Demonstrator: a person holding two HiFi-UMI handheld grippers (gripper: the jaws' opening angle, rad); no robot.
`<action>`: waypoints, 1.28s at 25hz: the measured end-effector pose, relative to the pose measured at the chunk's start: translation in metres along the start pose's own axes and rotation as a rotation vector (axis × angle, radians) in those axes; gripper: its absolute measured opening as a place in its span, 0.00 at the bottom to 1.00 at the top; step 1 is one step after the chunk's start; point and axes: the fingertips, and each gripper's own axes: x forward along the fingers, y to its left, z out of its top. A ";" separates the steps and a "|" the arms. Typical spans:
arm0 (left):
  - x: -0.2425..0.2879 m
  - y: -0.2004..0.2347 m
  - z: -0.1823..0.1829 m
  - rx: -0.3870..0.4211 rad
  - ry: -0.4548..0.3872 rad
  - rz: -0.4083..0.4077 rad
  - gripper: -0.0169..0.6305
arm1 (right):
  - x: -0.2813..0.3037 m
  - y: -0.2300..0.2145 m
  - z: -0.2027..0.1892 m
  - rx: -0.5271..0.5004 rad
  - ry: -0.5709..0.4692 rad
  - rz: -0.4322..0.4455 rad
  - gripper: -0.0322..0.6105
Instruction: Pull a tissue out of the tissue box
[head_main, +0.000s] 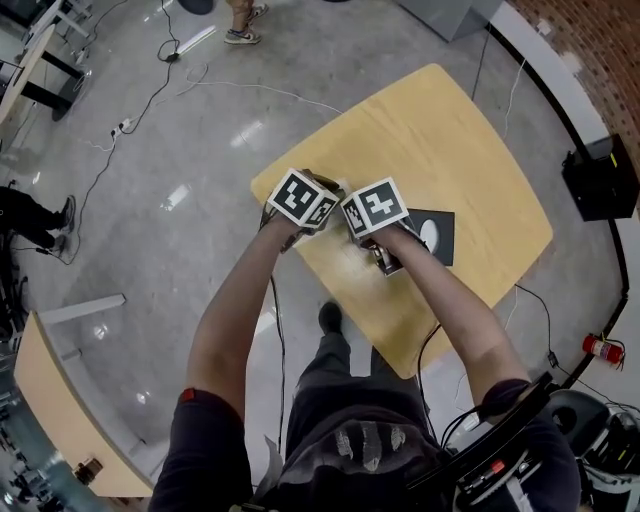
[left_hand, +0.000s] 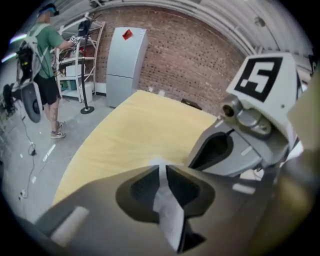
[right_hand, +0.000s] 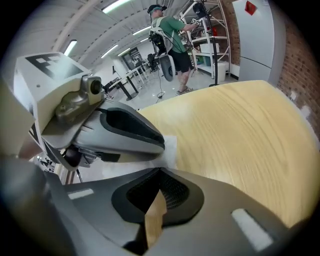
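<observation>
head view
table (head_main: 450, 140): pale wood, set cornerwise on a grey floor.
tissue box (head_main: 436, 236): black with a white oval top, flat on the table, toward its near edge.
left gripper (head_main: 305, 200): over the table's left corner.
right gripper (head_main: 374, 210): over the table, just inward of that corner.

left gripper view
jaws: clenched on a white tissue (left_hand: 167, 210) that runs down the slot between them, above the table's near side.
person (left_hand: 42, 55): standing on the floor, well off the table's far left.

right gripper view
jaws: tips pressed together; the tan sliver in the slot below them cannot be identified.
tissue: a white edge against the table, under the left gripper.
</observation>
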 end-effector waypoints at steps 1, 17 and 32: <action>0.003 0.002 -0.002 0.024 0.014 0.016 0.11 | 0.001 0.002 -0.001 0.003 -0.001 0.001 0.05; -0.041 0.050 0.023 -0.024 -0.228 0.319 0.10 | -0.016 0.003 0.006 -0.022 -0.117 -0.014 0.05; -0.171 -0.032 0.094 0.197 -0.470 0.376 0.04 | -0.194 0.046 0.063 0.007 -0.537 0.064 0.05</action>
